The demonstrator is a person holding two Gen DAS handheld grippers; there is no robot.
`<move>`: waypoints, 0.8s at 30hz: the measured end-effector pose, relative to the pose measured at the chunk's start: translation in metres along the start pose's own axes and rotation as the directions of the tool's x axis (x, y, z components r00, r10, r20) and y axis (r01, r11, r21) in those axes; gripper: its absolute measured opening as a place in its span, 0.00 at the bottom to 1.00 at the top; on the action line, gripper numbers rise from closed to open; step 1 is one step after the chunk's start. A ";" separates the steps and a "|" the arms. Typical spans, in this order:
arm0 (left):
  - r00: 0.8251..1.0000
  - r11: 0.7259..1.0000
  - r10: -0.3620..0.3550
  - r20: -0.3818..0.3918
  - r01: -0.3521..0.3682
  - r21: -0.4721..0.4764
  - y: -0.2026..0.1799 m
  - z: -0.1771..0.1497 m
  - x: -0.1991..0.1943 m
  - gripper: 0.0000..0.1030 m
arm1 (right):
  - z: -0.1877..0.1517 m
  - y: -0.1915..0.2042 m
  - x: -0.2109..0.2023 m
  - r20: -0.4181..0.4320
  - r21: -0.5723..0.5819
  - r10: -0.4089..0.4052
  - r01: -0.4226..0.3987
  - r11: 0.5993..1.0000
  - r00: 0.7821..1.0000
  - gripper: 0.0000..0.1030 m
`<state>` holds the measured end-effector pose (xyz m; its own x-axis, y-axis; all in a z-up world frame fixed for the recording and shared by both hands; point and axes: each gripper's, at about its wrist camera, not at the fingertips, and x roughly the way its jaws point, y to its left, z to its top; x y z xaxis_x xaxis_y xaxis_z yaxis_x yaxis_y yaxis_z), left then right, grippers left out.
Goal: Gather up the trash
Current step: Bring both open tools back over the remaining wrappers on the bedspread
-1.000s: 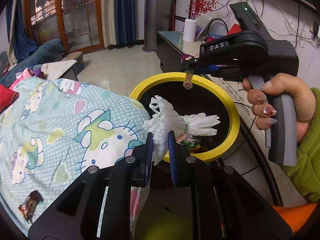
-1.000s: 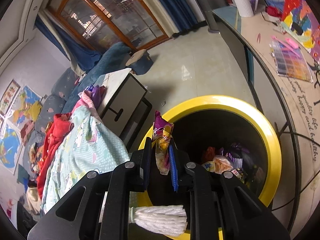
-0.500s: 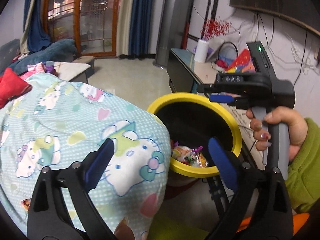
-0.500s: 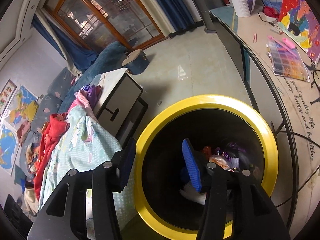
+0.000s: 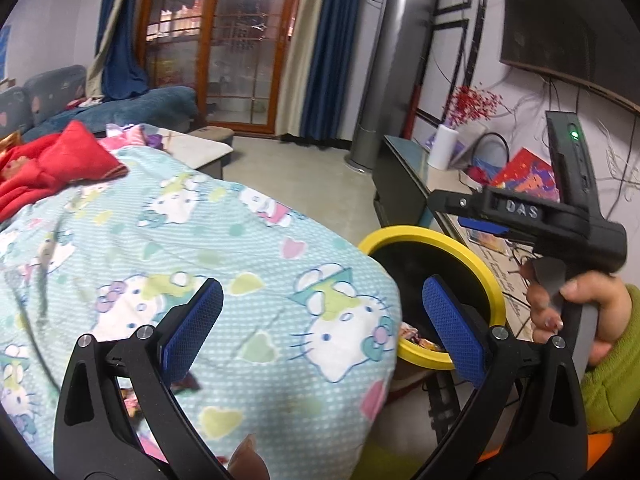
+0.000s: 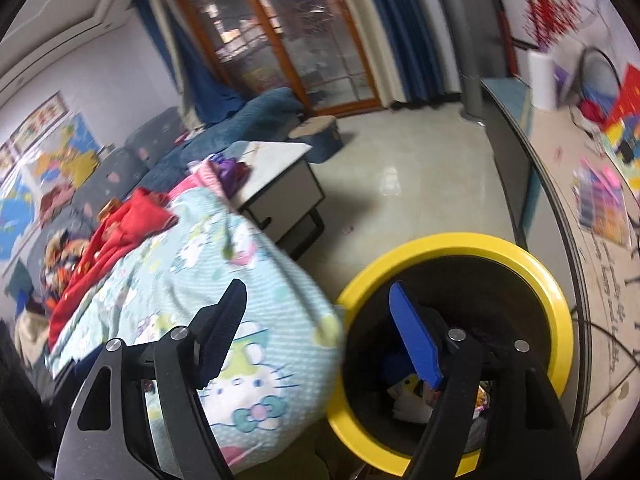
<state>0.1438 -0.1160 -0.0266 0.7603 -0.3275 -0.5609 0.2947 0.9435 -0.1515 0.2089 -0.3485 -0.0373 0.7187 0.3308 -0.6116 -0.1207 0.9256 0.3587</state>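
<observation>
Both empty: left gripper (image 5: 320, 320) spread over blanket (image 5: 248, 264), right gripper (image 6: 320, 320) spread beside bin (image 6: 452, 248)

The right tool (image 6: 316, 320) fills the lower middle of the frame, its jaws spread wide with nothing between them. One blue-padded finger sits over the dark mouth of the yellow-rimmed bin (image 6: 560, 312) at lower right, where wrappers (image 6: 408, 400) lie at the bottom. The other finger is over the cartoon-print blanket (image 6: 256, 344) at lower left, which touches the bin's rim.
</observation>
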 end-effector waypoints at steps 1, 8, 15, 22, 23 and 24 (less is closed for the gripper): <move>1.000 1.000 0.009 0.009 -0.009 -0.006 0.004 0.000 -0.004 0.89 | 0.000 0.005 0.000 0.000 -0.013 0.006 -0.006 1.000 1.000 0.70; 0.997 0.998 0.055 0.056 -0.053 -0.044 0.029 0.002 -0.027 0.89 | -0.007 0.048 0.002 -0.010 -0.128 0.059 -0.059 0.990 0.998 0.71; 0.991 0.987 0.105 0.088 -0.094 -0.129 0.068 0.003 -0.052 0.89 | -0.018 0.081 0.011 -0.059 -0.192 0.096 -0.106 0.976 0.994 0.71; 0.985 0.972 0.144 0.099 -0.122 -0.199 0.103 -0.005 -0.077 0.89 | -0.032 0.113 0.021 -0.122 -0.248 0.137 -0.164 0.955 0.983 0.71; 0.984 0.971 0.149 0.097 -0.127 -0.203 0.106 -0.006 -0.079 0.89 | -0.035 0.119 0.023 -0.133 -0.258 0.143 -0.174 0.950 0.981 0.71; 0.984 0.969 0.153 0.092 -0.131 -0.210 0.111 -0.009 -0.082 0.89 | -0.037 0.123 0.025 -0.145 -0.268 0.146 -0.181 0.946 0.979 0.71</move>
<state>0.1088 0.0163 -0.0045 0.8467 -0.1821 -0.4999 0.0639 0.9676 -0.2442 0.1862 -0.2194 -0.0343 0.5867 0.4855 -0.6481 -0.4278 0.8654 0.2610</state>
